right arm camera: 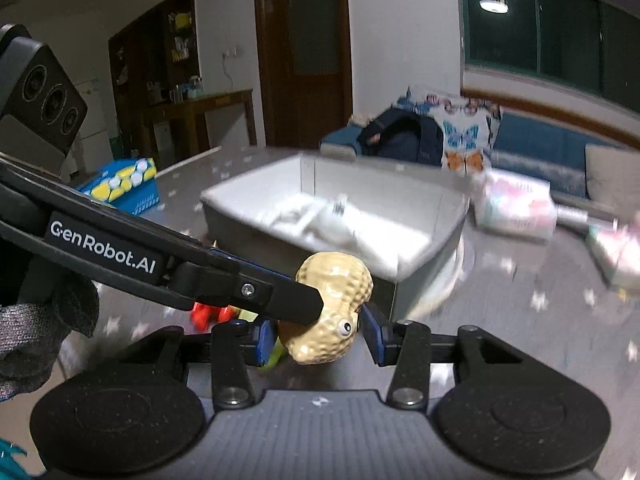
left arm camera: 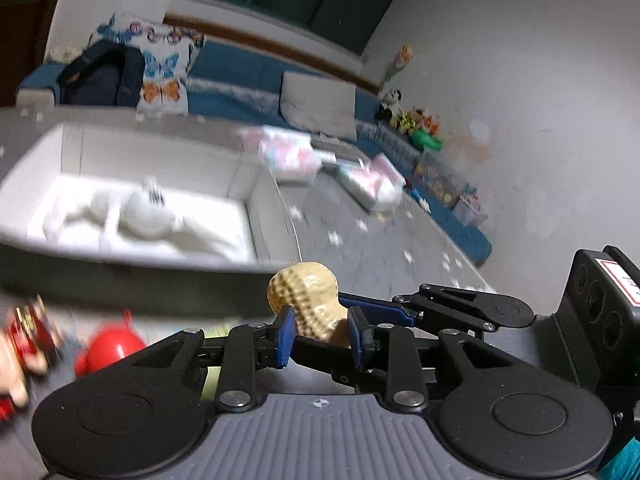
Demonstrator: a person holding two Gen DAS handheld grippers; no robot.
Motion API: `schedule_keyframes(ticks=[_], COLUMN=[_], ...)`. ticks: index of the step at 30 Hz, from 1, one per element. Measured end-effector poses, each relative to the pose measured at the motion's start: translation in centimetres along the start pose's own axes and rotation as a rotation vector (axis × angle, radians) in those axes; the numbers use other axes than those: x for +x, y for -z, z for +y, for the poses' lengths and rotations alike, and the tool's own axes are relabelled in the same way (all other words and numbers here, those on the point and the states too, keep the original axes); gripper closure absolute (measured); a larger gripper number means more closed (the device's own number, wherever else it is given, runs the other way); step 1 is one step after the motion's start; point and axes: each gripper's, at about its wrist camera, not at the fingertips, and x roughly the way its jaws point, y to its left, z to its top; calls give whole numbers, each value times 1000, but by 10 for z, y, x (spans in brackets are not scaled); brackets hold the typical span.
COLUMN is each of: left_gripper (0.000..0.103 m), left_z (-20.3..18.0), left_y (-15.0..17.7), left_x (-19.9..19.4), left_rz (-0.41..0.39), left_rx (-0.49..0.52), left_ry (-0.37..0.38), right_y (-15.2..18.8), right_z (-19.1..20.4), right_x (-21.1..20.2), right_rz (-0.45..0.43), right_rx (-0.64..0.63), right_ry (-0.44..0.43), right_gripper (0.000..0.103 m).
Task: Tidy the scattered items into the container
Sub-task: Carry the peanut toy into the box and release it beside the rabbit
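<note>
A tan peanut-shaped toy (left arm camera: 310,304) with a googly eye is held above the grey starred surface. My left gripper (left arm camera: 320,336) is shut on its narrow middle. In the right wrist view the same peanut toy (right arm camera: 332,312) sits between my right gripper's (right arm camera: 318,338) blue pads, which stand wider than the toy, and the left gripper's finger crosses in from the left onto it. The grey box (left arm camera: 256,208), white inside, holds a white soft item (left arm camera: 144,212); it also shows in the right wrist view (right arm camera: 440,216), just beyond the toy.
A red round toy (left arm camera: 112,348) and a small figure (left arm camera: 24,340) lie left of my left gripper. Red and green pieces (right arm camera: 212,312) lie under the fingers. Pastel packages (right arm camera: 516,204) lie right of the box. A blue and yellow box (right arm camera: 120,184) stands far left.
</note>
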Motion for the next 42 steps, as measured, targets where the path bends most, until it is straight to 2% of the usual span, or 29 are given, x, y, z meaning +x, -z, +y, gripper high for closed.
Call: schedule_keyframes(ticks=[7,11,15,23,30,42], left_gripper=[73,73,73,73,73,73], left_z=[25,53,71,94,106,110], left_y=[-53,-78,-92,-104,-103,-98], left_x=[21,45,70,105,114,102], left_rz=[-32,-10,16,57,77,65], left_rx=[-4,-68,-78,-119,-137,-153], left_ry=[-57,-36,-41,-41,-59,-68], right_y=[-47,-63,-68,-78,-80,-77], right_z=[-19,-30,-41,-62,-69,-59], right_x=[48,85,116,151,178,182], right_rz=[-13,24,68,160,264,284], right_rx=[0,9,18,38,23,-31], right_ry=[0,12,19,45,73,103], right_gripper=[61,61,61,61,61,60])
